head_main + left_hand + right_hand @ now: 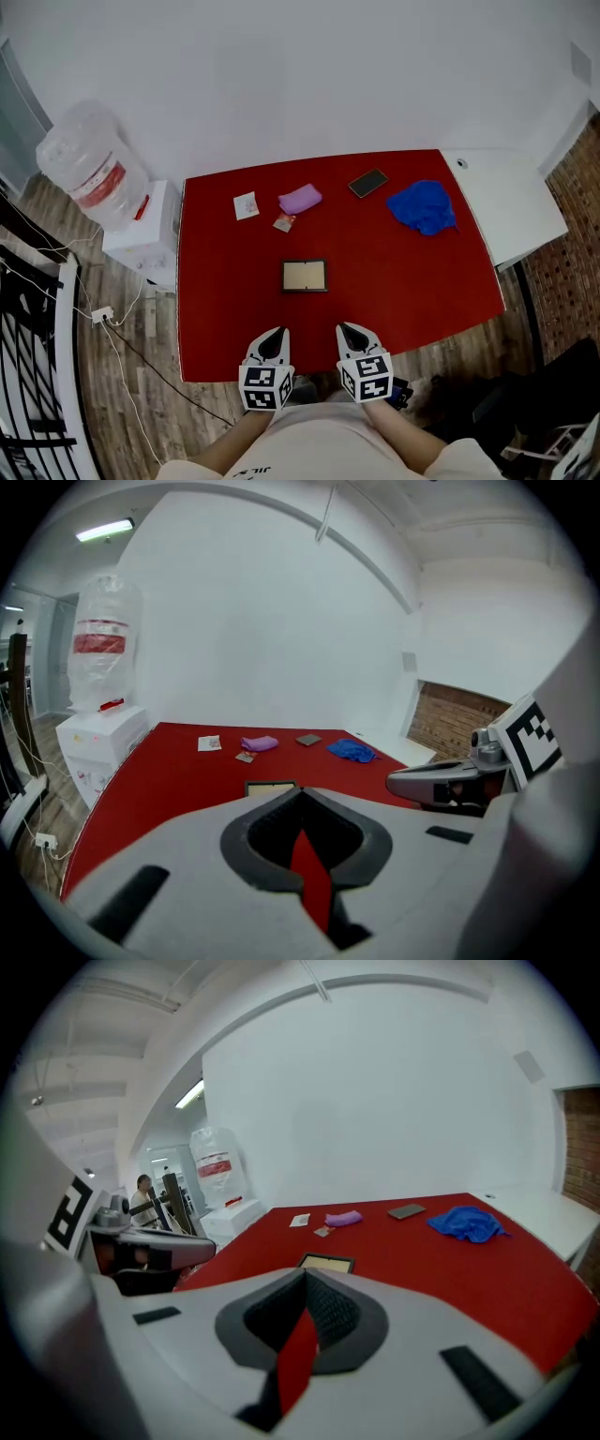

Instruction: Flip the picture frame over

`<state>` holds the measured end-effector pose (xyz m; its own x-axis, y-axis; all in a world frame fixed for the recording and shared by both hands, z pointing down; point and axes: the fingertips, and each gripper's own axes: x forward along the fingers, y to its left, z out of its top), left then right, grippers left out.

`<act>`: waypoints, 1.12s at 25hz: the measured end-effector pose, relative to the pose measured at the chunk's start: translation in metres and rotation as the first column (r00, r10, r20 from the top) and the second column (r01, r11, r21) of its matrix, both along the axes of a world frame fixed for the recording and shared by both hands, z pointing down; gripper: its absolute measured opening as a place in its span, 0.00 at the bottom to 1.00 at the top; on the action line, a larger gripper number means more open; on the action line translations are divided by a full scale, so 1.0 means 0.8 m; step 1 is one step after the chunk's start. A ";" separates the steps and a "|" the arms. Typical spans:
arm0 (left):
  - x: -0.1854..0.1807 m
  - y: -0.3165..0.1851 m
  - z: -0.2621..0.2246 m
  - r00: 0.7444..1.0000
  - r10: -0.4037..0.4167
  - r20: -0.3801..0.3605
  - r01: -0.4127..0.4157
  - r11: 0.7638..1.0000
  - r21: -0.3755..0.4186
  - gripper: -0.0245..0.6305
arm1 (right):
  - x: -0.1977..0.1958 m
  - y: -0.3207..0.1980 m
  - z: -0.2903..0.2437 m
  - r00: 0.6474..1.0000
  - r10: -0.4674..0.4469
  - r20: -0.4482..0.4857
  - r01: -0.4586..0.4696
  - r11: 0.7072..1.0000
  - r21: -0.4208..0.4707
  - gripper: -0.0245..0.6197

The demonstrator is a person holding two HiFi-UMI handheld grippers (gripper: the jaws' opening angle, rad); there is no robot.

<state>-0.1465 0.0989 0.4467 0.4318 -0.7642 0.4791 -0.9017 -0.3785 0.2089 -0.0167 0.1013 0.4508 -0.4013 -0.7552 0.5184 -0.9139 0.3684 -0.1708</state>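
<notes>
Both my claws sit at the near edge of the red table (220, 319), side by side, with nothing in either one. The left gripper (275, 335) has its jaws pressed together; its own view shows only a thin sliver of red tabletop along the seam. The right gripper (350, 330) is the same, jaws together and empty.

The picture frame (305, 276) lies flat on the table, dark border, pale panel facing up. It's farther in than both claws, roughly on the centre line between them, and apart from both tips with no contact. In the left gripper view the frame (270, 787) peeks out just past the tip, slightly left of it. In the right gripper view the frame (325, 1263) sits just beyond the tip, slightly right.

At the far side of the table, left to right: a white card (246, 205), a small packet (284, 222), a purple pouch (300, 199), a dark phone (367, 183) and a blue cloth (422, 206). All are well apart from the frame. A water dispenser (136, 234) stands off the table's far left, and a white table (511, 206) adjoins on the right.
</notes>
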 end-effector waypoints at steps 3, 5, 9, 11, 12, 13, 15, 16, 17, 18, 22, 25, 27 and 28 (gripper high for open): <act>0.004 -0.019 0.000 1.000 0.008 -0.010 -0.008 1.000 -0.011 0.05 | 0.004 -0.019 0.000 1.000 0.014 -0.007 -0.014 1.000 -0.009 0.05; 0.012 -0.030 -0.001 1.000 0.015 -0.015 -0.015 1.000 -0.015 0.05 | 0.011 -0.031 0.002 1.000 0.019 -0.010 -0.020 1.000 -0.019 0.05; 0.018 -0.052 0.003 1.000 -0.006 -0.021 0.005 1.000 -0.023 0.05 | 0.020 -0.054 0.003 1.000 0.010 -0.009 -0.010 1.000 -0.022 0.05; 0.020 -0.060 0.005 0.999 -0.027 -0.022 0.027 0.999 -0.029 0.05 | 0.028 -0.064 0.004 1.000 -0.002 -0.010 0.001 1.000 -0.028 0.05; 0.021 -0.064 0.006 0.999 -0.033 -0.020 0.033 0.999 -0.031 0.05 | 0.032 -0.070 0.005 1.000 -0.007 -0.011 0.006 1.000 -0.031 0.05; 0.023 -0.068 0.007 0.999 -0.038 -0.018 0.038 0.999 -0.033 0.05 | 0.035 -0.076 0.006 1.000 -0.011 -0.011 0.011 0.999 -0.032 0.05; 0.023 -0.075 0.010 0.999 -0.051 -0.015 0.050 0.998 -0.037 0.05 | 0.037 -0.085 0.008 1.000 -0.019 -0.008 0.019 0.999 -0.034 0.05; 0.022 -0.078 0.011 0.998 -0.059 -0.015 0.058 0.998 -0.039 0.05 | 0.037 -0.088 0.010 1.000 -0.023 -0.007 0.023 0.999 -0.037 0.05; 0.021 -0.080 0.013 0.998 -0.067 -0.016 0.066 0.997 -0.042 0.05 | 0.036 -0.090 0.012 1.000 -0.028 -0.006 0.028 0.999 -0.041 0.05; 0.020 -0.083 0.014 0.997 -0.074 -0.017 0.073 0.996 -0.046 0.05 | 0.035 -0.092 0.013 0.999 -0.032 -0.005 0.032 0.998 -0.045 0.05; 0.019 -0.095 0.018 0.997 -0.077 -0.016 0.076 0.996 -0.054 0.05 | 0.033 -0.098 0.023 0.999 -0.039 -0.008 0.038 0.997 -0.060 0.05; 0.024 -0.107 0.024 0.998 -0.062 -0.014 0.061 0.997 -0.053 0.05 | 0.036 -0.105 0.034 0.999 -0.040 -0.018 0.039 0.997 -0.070 0.05; 0.028 -0.115 0.030 0.999 -0.046 -0.006 0.046 0.997 -0.057 0.05 | 0.038 -0.112 0.041 0.999 -0.036 -0.022 0.034 0.997 -0.074 0.05; 0.031 -0.119 0.034 0.999 -0.037 -0.001 0.037 0.997 -0.061 0.05 | 0.039 -0.115 0.045 0.999 -0.032 -0.023 0.030 0.997 -0.076 0.05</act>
<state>-0.1217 0.0035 0.4741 0.4051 -0.7489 0.5244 -0.9143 -0.3316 0.2328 0.0145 0.0091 0.4866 -0.4107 -0.7005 0.5836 -0.9063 0.3836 -0.1773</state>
